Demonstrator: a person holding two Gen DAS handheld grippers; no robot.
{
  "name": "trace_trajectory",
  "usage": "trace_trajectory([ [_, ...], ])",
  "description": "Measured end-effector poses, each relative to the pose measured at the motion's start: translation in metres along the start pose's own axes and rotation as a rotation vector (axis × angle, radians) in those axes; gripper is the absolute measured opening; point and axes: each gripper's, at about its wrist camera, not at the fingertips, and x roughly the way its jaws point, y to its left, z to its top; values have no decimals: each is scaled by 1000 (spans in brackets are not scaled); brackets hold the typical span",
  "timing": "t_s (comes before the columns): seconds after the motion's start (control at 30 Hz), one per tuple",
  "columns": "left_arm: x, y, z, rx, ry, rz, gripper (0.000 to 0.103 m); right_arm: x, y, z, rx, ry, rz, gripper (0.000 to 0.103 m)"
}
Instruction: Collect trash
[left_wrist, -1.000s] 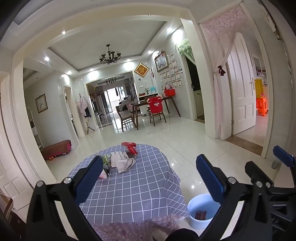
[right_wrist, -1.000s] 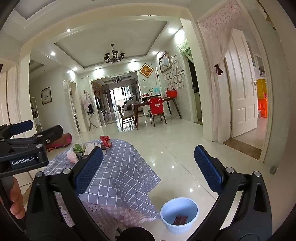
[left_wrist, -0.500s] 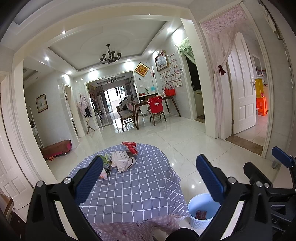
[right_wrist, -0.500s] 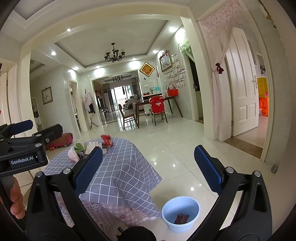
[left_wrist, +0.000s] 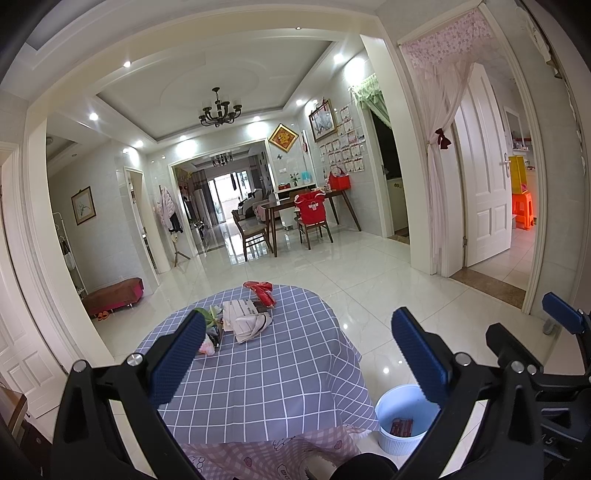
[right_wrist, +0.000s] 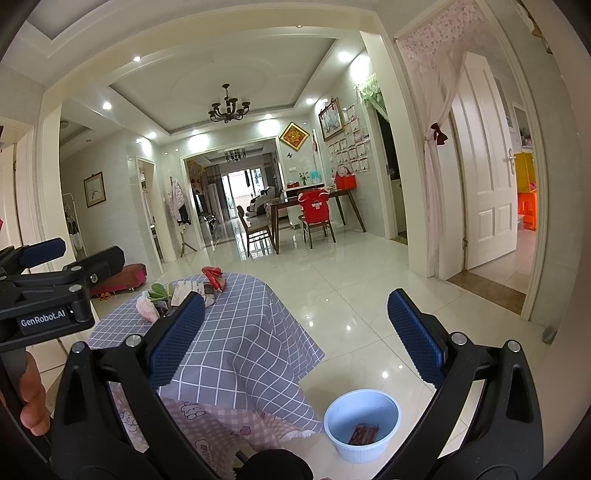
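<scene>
On the desk (left_wrist: 258, 376), which has a blue-grey checked cloth over a pink patterned one, all the trash sits bunched up at the far side: a crumpled white paper bag (left_wrist: 245, 319) with print on it, a red wrapper (left_wrist: 260, 290) just behind it right at the far edge, and to the left of the bag some green leafy stuff (left_wrist: 208, 314) plus a pink crumpled bit (left_wrist: 207, 347). Near half of the desk has nothing on it.

Down on the floor, just off the desk's near right corner, there's a pale blue bin (right_wrist: 362, 424) with one reddish-brown wrapper (right_wrist: 364, 432) already lying in the bottom.

Left gripper (left_wrist: 299, 358) hangs above the near edge of the desk, fingers (left_wrist: 179, 358) spread wide, nothing between them. Right gripper (right_wrist: 295, 339) is off to the desk's right, above the floor by the bin, its fingers (right_wrist: 415, 338) also wide apart and holding nothing. Both are well short of the trash pile. You can see the left tool from the right camera, with a hand (right_wrist: 33, 402) wrapped round its handle.

Beyond the desk, shiny white floor tiles run back to a dining table (left_wrist: 306, 206) with chairs.
</scene>
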Motion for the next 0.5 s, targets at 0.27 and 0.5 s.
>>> trace_trajectory([
  [0.27, -1, -1, 0, 2, 2, -1, 99, 0, -1, 0, 0, 0, 0, 97],
  [0.5, 0, 4, -4, 6, 3, 0, 99, 0, -1, 0, 0, 1, 1, 97],
])
